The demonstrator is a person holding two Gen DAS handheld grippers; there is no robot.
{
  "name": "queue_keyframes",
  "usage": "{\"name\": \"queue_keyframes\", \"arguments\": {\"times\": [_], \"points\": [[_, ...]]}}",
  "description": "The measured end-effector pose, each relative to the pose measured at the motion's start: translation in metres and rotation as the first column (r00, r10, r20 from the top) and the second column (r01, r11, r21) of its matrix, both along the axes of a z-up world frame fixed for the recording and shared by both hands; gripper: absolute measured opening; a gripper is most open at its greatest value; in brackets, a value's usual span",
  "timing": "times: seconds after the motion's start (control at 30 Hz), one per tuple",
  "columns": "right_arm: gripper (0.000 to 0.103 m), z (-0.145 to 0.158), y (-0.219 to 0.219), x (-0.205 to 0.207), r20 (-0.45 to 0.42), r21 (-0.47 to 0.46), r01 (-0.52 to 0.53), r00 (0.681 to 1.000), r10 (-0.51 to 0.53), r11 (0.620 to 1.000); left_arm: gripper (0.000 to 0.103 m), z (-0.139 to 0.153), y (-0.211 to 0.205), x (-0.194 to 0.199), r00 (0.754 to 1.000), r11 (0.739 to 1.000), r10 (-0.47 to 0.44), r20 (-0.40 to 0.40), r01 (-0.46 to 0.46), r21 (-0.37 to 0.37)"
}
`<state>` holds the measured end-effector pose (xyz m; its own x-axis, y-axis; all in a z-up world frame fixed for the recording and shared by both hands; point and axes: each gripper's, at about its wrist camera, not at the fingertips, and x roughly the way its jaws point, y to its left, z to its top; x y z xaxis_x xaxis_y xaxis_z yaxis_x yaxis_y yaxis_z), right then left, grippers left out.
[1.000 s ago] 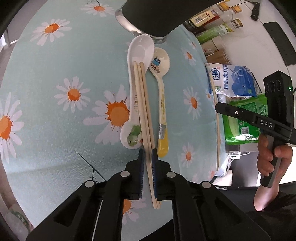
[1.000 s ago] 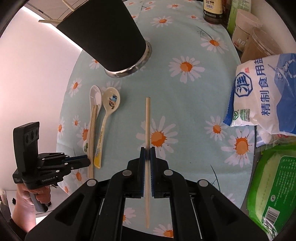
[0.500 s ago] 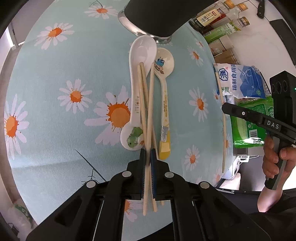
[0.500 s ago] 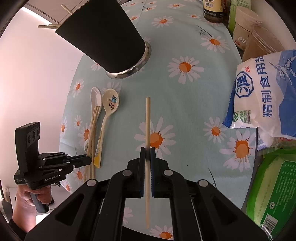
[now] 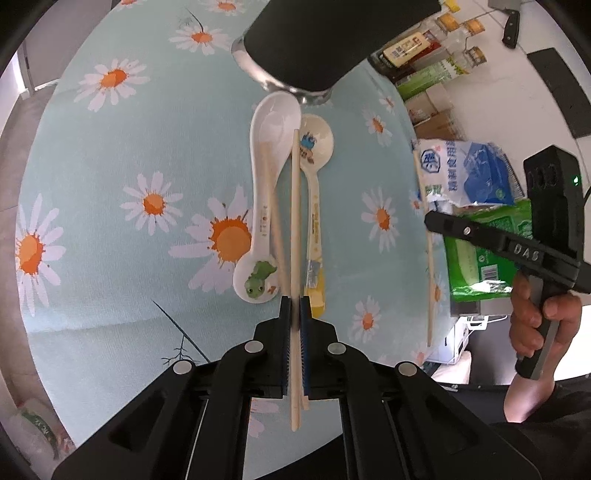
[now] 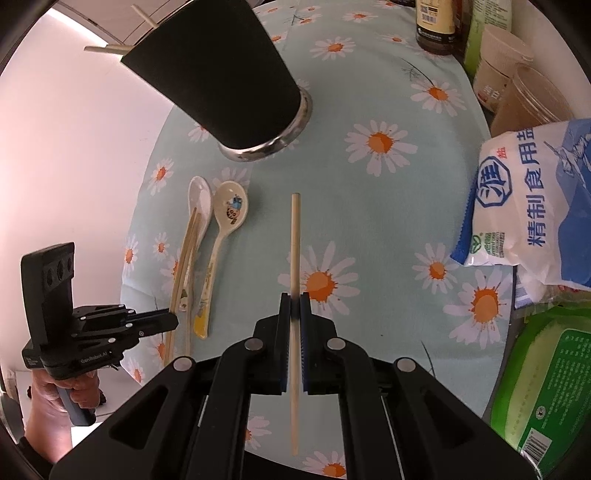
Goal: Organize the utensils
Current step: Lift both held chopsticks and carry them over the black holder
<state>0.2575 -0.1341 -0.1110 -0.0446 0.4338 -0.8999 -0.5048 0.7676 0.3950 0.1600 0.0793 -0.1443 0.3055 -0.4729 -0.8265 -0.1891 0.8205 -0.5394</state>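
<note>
Where the left gripper (image 5: 294, 306) pinches its flat, blue-edged pads together, a slim, pale wooden chopstick (image 5: 294, 236) is clamped between them, its straight round shaft running up over the gap between two spoons and its lower end sticking out below the jaws. A second chopstick (image 5: 271, 206) of the same bare wood lies slantwise along the white ceramic spoon (image 5: 267, 166), a glossy, deep-bowled piece with a green frog printed on its rounded handle end. Just beside it lies a cream spoon (image 5: 314, 206) with a cartoon print in the bowl and a yellow handle tip. The right gripper (image 6: 294, 301) is likewise closed on a single wooden chopstick (image 6: 294, 240), held near the middle, with the stick pointing up over the cloth and well apart from the spoons. Both spoons rest on a smooth, pale blue tablecloth (image 6: 369, 206) printed with white daisies with orange centres. Beyond the spoon bowls stands a tall black cup (image 6: 221, 85), matte and tapered, with a shiny metal ring at its base; stick ends poke from its mouth. At the cloth's right edge sit a crinkled white-and-blue plastic bag (image 6: 528, 206), a green packet (image 6: 546, 376) and, farther back, jars and bottles (image 6: 436, 26).
</note>
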Motion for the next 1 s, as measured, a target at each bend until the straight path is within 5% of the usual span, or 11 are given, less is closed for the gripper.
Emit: {"name": "queue_keyframes", "arguments": {"times": [1.0], "points": [[0.006,0.008,0.015,-0.009,0.015,0.005,-0.006,1.0,0.006,1.0,0.004,0.01,-0.002,0.0,0.998,0.999,-0.038,0.053,0.037,0.015]]}}
